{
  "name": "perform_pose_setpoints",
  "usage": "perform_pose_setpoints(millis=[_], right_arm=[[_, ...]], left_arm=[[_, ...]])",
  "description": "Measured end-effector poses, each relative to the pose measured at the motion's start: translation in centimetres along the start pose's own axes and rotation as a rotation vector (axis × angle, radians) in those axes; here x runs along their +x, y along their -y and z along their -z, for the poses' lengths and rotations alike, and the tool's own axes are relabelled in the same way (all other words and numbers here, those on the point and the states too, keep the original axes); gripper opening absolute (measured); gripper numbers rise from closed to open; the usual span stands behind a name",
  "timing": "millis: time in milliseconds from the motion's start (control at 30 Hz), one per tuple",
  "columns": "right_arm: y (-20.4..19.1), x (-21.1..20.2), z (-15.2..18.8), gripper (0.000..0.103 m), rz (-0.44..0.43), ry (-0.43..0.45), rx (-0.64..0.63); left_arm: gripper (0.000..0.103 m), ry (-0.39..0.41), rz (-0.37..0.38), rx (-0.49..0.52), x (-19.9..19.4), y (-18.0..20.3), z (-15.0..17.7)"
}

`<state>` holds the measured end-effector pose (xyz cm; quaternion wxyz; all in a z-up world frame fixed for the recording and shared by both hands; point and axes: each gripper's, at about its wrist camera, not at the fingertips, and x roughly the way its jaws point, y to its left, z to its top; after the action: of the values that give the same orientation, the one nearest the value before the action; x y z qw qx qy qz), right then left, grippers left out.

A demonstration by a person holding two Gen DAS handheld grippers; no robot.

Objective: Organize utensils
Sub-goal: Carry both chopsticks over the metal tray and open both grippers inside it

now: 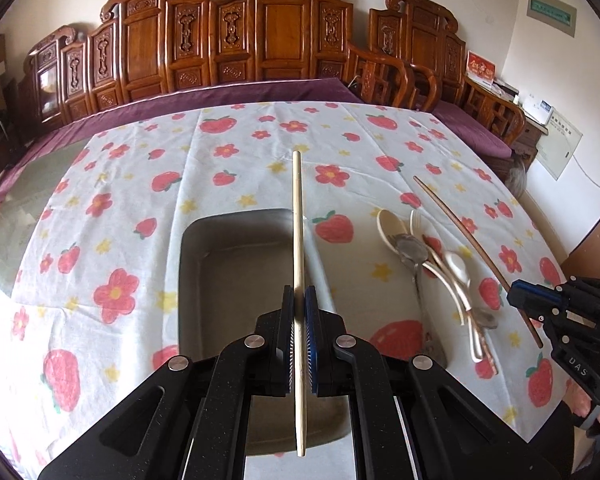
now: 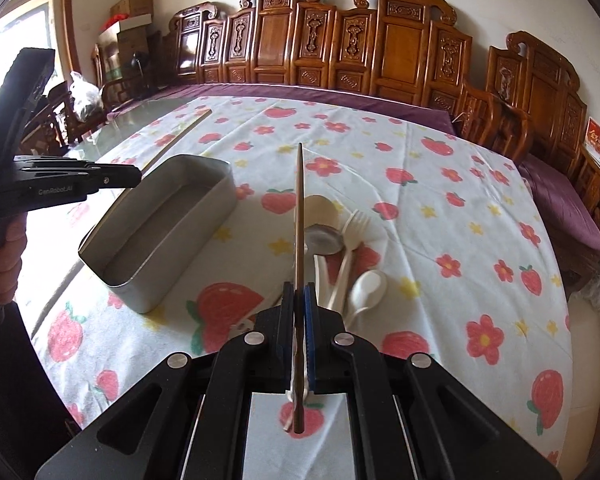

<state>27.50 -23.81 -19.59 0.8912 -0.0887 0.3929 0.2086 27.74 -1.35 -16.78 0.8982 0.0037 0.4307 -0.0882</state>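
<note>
My left gripper [image 1: 299, 300] is shut on a pale wooden chopstick [image 1: 297, 220] and holds it above the right edge of a grey metal tray [image 1: 236, 280]. My right gripper [image 2: 299, 296] is shut on a dark brown chopstick [image 2: 299, 208] above a pile of utensils. The pile holds a metal spoon [image 2: 324, 240], a cream fork [image 2: 350, 236] and a white spoon [image 2: 366, 286]. In the left wrist view the right gripper [image 1: 520, 296] holds the brown chopstick [image 1: 460, 232] beside the pile [image 1: 428, 260]. The tray [image 2: 160, 220] looks empty.
The table wears a white cloth with strawberries and flowers [image 1: 120, 200]. A carved wooden bench with a purple cushion [image 1: 240, 92] runs along the far side. The left gripper [image 2: 112, 178] hovers left of the tray in the right wrist view.
</note>
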Motion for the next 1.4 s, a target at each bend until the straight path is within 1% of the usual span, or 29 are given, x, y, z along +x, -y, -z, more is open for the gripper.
perform_pose_setpoints(millis=[200, 367, 467, 633, 800, 1000, 1133, 1267, 1400], right_arm=[[-1.7, 0.8, -0.8, 0.006, -0.021, 0.004, 0.021], [-3.0, 1.3, -1.5, 0.006, -0.038, 0.006, 0.040], [-3.9, 1.5, -1.8, 0.006, -0.045, 0.005, 0.036], [-5.2, 1.8, -2.4, 0.006, -0.053, 0.004, 0.031], [-6.7, 1.8, -3.2, 0.006, -0.061, 0.011, 0.028], [-8.4, 1.7, -3.8, 0.006, 0.001, 0.025, -0.022], [-8.6, 0.2, -4.7, 0.006, 0.055, 0.077, -0.028], [-9.1, -0.6, -5.8, 0.006, 0.035, 0.103, -0.033], [-10.7, 0.8, -6.6, 0.006, 0.009, 0.095, -0.044]], left_arm=[[0.005, -0.001, 0.013, 0.008, 0.6, -1.8, 0.5], [0.005, -0.018, -0.005, 0.028, 1.5, -2.4, 1.2], [0.005, -0.042, 0.014, 0.008, 2.5, -3.0, 1.6], [0.005, -0.055, 0.043, -0.028, 3.2, -3.9, 1.6], [0.005, -0.031, 0.037, -0.042, 2.3, -4.6, 1.5], [0.005, 0.001, 0.020, -0.052, 0.8, -5.9, 1.3], [0.005, 0.019, 0.027, -0.066, -0.1, -6.8, 1.2], [0.006, 0.042, 0.018, -0.080, -1.0, -7.7, 0.9], [0.006, 0.062, -0.014, -0.083, -1.8, -8.7, 0.8]])
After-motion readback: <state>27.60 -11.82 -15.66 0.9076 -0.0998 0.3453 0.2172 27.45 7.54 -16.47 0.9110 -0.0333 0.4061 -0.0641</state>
